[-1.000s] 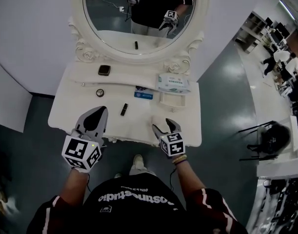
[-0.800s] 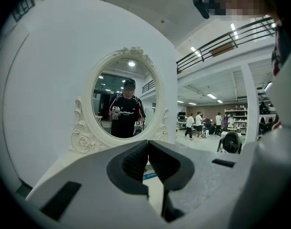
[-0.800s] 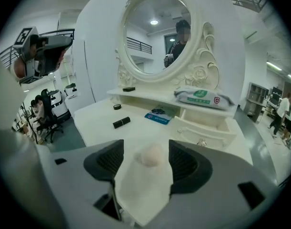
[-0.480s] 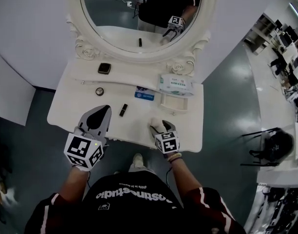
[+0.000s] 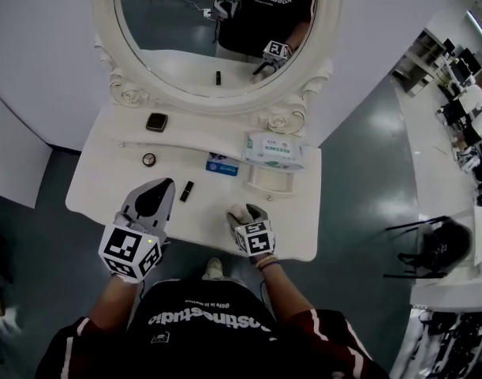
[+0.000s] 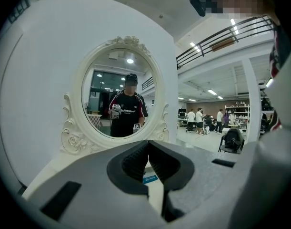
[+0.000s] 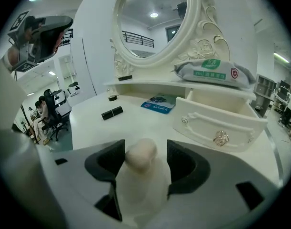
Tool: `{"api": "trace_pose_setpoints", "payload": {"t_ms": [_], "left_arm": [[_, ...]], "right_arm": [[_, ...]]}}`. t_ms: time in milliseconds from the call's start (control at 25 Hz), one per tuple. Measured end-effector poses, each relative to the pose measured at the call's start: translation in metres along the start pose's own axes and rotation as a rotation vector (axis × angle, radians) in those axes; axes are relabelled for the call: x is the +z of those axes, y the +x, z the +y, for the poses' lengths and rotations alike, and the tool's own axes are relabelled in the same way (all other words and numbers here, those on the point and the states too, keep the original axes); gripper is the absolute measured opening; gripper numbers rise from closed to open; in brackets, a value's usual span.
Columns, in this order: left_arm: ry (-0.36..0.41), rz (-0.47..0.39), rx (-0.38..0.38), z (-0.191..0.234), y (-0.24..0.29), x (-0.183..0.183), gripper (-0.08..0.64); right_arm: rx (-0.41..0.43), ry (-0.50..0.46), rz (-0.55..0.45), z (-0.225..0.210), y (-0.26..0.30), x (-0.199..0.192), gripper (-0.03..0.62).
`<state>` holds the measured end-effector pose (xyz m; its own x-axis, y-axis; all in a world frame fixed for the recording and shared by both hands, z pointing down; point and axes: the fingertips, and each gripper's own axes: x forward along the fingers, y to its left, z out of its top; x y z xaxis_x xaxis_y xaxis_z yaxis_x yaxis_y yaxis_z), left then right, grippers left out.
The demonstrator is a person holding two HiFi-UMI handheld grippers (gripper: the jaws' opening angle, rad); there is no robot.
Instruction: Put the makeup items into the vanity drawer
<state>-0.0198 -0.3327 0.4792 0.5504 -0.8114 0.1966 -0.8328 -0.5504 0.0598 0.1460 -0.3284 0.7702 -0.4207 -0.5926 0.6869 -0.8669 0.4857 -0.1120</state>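
- Right gripper (image 5: 246, 214): low at the front edge of the table (image 5: 106, 192), tilted down. The jaws are wide and have just been closing a little. A beige item (image 7: 141, 157) stands between them with a gap showing on one side, so it is not gripped yet. Judged: straddling it so the pads take its sides.
- Left gripper (image 6: 147, 149): jaws pressed together with nothing in them, hovering at front left. Judged: parked clear of the pick.
- Lipstick (image 5: 186, 190): lies on the table between the two grippers, a little beyond them.
- Drawer (image 7: 216, 123): pulled out just past the right gripper, no item seen inside. Judged: open so it can receive items.
- Farther back: blue packet (image 5: 222, 165), round pot (image 5: 149, 159), wipes (image 5: 274, 150) above the drawer, and compact (image 5: 156, 121) by the mirror (image 5: 217, 46).
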Motion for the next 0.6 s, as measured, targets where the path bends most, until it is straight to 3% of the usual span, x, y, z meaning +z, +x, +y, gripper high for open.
{"api": "trace_pose_setpoints", "payload": {"t_ms": [240,320,400,600], "left_arm": [[-0.014,-0.016,-0.016,0.003,0.003,0.002,0.008],[-0.023,-0.023,-0.019,0.005,0.002,0.004,0.007],[-0.028,-0.029,-0.022,0.006,0.002,0.005,0.006],[-0.025,-0.037,-0.018,0.01,-0.001,0.008,0.007]], "right_arm": [[-0.004,-0.016,0.042,0.009,0.002,-0.01,0.253],[-0.008,-0.015,0.045,0.008,0.001,-0.012,0.194],[-0.018,-0.008,0.042,0.007,-0.001,-0.012,0.175],[-0.043,0.001,0.03,0.002,-0.006,-0.007,0.17]]}}
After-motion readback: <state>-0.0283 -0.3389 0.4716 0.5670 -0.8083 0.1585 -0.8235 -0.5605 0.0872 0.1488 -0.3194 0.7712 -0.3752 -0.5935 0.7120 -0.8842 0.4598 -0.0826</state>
